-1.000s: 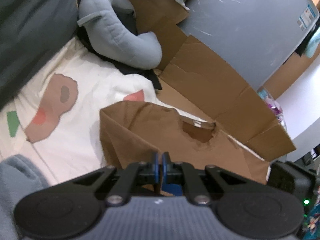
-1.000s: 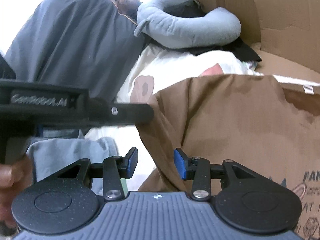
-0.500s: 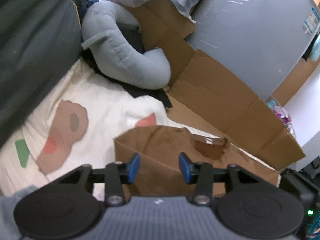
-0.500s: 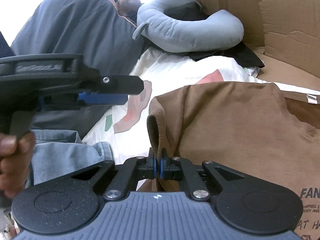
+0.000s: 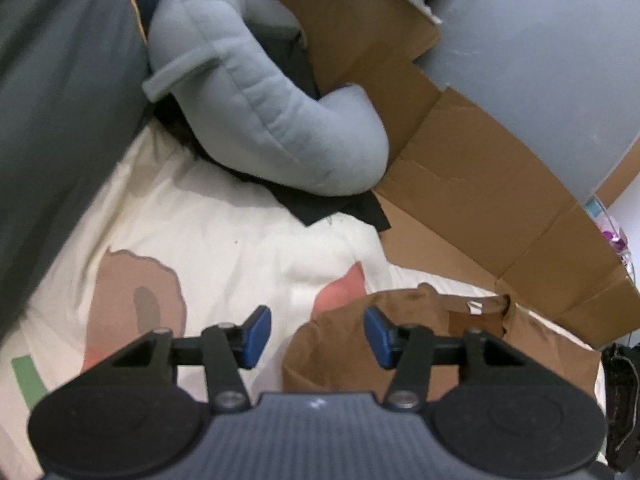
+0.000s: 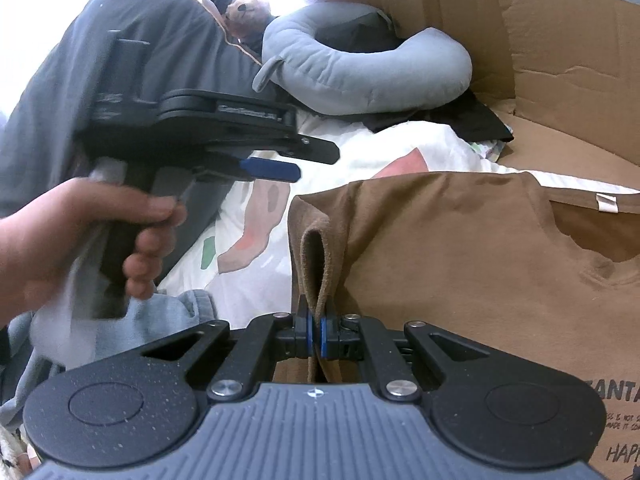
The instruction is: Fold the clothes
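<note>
A brown T-shirt [image 6: 460, 248] lies on a white patterned bedsheet [image 6: 360, 152], its left side folded over. My right gripper [image 6: 315, 336] is shut on a pinched fold of the shirt's left edge. My left gripper [image 5: 316, 334] is open above the sheet, its blue pads [image 5: 256, 334] clear of the cloth, with the shirt's top left corner [image 5: 352, 344] just beneath and between them. In the right wrist view the left gripper [image 6: 280, 164] hovers to the left, above the sheet, held by a hand [image 6: 80, 240].
A grey curved pillow [image 5: 272, 128] and a dark cloth [image 5: 340, 208] lie at the head of the bed. Flattened cardboard [image 5: 480, 176] lines the right side. A dark grey cushion [image 5: 52, 120] stands on the left. A teddy bear [image 6: 244, 12] sits behind the pillow.
My left gripper let go of the shirt, opened and moved toward the shirt's top left corner. My right gripper closed on a fold of the shirt's left edge and stayed put.
</note>
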The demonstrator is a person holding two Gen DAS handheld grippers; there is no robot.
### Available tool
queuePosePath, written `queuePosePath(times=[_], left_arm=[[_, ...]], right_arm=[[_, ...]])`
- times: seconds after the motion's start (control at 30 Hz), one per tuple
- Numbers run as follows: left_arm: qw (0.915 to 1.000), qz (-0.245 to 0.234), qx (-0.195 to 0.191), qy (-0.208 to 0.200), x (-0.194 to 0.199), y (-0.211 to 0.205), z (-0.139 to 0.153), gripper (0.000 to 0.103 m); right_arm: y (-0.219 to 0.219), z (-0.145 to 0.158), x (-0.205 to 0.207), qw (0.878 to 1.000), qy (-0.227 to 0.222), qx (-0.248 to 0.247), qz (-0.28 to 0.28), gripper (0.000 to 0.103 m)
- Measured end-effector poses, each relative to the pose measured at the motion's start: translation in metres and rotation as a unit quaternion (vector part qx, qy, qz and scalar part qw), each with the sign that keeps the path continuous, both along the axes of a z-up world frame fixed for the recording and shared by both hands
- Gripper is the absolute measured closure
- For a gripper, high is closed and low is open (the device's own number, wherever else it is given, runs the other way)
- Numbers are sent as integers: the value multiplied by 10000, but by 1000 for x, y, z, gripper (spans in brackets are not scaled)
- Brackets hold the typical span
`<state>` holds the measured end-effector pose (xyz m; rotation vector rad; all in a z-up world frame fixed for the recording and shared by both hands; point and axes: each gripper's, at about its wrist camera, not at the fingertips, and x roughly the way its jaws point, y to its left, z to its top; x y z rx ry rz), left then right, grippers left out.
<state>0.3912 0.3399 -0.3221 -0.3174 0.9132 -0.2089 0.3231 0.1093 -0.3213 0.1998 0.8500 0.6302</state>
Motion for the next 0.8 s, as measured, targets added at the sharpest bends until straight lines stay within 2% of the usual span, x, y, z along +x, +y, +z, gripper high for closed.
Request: queuePosePath(times=[0.13, 0.33, 0.4, 0.43, 0.47, 0.63, 0.8], left_arm=[[9997, -200, -40, 155, 15, -2, -9, 51], [9952, -118, -450, 857, 40, -1, -31, 54], [9937, -122, -467, 1009, 45, 0, -35, 67], [9931, -100, -470, 1069, 46, 1, -36, 84], [9927, -75, -455, 1117, 48, 2, -37, 95], [9953, -64, -114, 958, 48, 1, -28, 97], [9962, -31, 201, 849, 49, -3, -26, 97]], right_arm=[[-4, -1, -2, 9999, -104, -69, 24, 101], [-9, -1, -1, 9999, -86, -37, -55, 101], [-11, -1, 0, 9999, -90, -26, -83, 101], [-12, -1, 1, 9999, -90, -22, -97, 101], [-13, -1, 1, 9999, -86, -18, -106, 101], [-19, -3, 4, 9998, -26, 46, -190, 101], [-33, -17, 13, 9977, 347, 195, -549, 101]])
